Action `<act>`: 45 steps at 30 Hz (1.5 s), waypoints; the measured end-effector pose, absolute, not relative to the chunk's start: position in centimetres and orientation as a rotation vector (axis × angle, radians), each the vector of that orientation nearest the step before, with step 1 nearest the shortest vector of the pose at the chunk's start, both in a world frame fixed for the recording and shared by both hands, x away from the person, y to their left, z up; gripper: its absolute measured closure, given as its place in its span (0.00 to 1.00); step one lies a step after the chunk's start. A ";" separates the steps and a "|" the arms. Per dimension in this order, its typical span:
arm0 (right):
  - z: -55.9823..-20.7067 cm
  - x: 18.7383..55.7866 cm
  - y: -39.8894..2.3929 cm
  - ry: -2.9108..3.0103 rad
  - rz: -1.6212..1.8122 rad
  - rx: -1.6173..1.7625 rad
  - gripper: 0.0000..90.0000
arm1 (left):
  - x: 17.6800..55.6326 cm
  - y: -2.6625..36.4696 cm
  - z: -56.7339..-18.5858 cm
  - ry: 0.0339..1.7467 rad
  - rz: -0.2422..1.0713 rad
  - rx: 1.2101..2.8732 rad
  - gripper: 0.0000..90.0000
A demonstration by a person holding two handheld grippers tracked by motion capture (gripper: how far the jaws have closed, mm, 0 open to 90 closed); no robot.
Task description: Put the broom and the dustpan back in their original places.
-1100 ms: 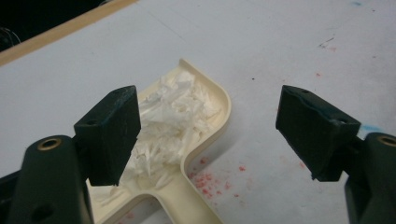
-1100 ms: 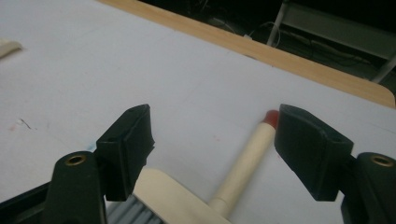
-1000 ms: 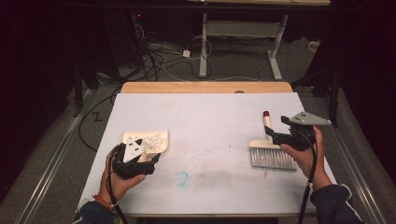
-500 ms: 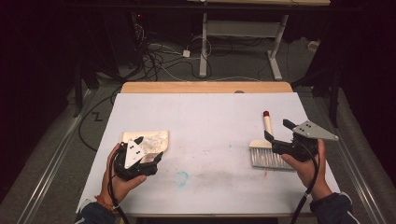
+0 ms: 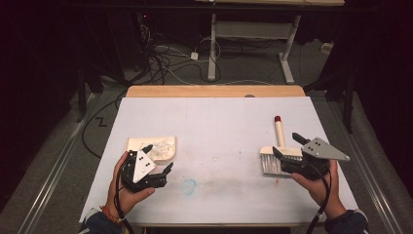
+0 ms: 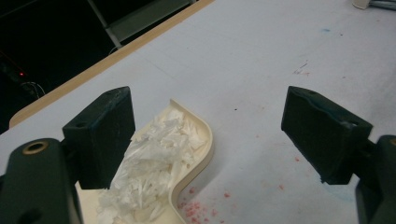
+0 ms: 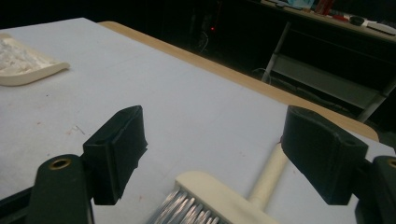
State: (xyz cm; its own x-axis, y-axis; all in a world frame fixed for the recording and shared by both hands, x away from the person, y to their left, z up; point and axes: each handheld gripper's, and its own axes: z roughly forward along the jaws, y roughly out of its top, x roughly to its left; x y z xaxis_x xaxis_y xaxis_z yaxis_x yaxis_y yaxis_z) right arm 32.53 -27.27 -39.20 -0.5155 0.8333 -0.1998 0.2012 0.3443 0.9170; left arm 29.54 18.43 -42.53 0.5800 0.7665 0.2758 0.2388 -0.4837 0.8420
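High view: a white-covered table (image 5: 214, 126) with a wooden far edge, cables on the floor behind. The left gripper (image 5: 153, 168) sits just beside the cream dustpan (image 5: 163, 146), jaws wide with nothing between them, having just been opening. In the left gripper view the dustpan (image 6: 196, 154) holds white shreds (image 6: 154, 163), with red specks (image 6: 196, 210) on the table beside its lip. The right gripper (image 5: 287, 146) hovers by the brush (image 5: 278, 153), jaws spread wide and recently widening, empty. A faint blue smudge (image 5: 189, 184) marks the sheet between the hands. No writing is readable.
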 end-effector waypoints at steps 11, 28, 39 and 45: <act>-40.7 30.7 -26.4 1.966 1.143 0.808 0.24 | 29.1 17.9 -42.8 0.766 0.836 2.031 0.19; -43.0 29.0 -26.4 2.002 1.131 0.790 0.19 | 28.2 18.0 -43.9 0.701 0.841 2.046 0.19; -44.4 28.2 -27.4 1.976 1.124 0.819 0.19 | 27.6 18.9 -45.5 0.696 0.826 2.092 0.19; -45.0 27.7 -27.7 1.995 1.102 0.823 0.19 | 27.0 18.6 -46.1 0.681 0.820 2.130 0.19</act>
State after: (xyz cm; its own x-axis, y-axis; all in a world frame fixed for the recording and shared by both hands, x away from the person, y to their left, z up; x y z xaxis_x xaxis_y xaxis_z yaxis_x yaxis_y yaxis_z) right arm 27.68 -27.73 -44.96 -0.5505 0.7895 -0.2714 0.1907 0.4354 0.8798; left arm 26.96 18.59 -46.08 0.6543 0.6783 0.3343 0.2042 -0.5841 0.7855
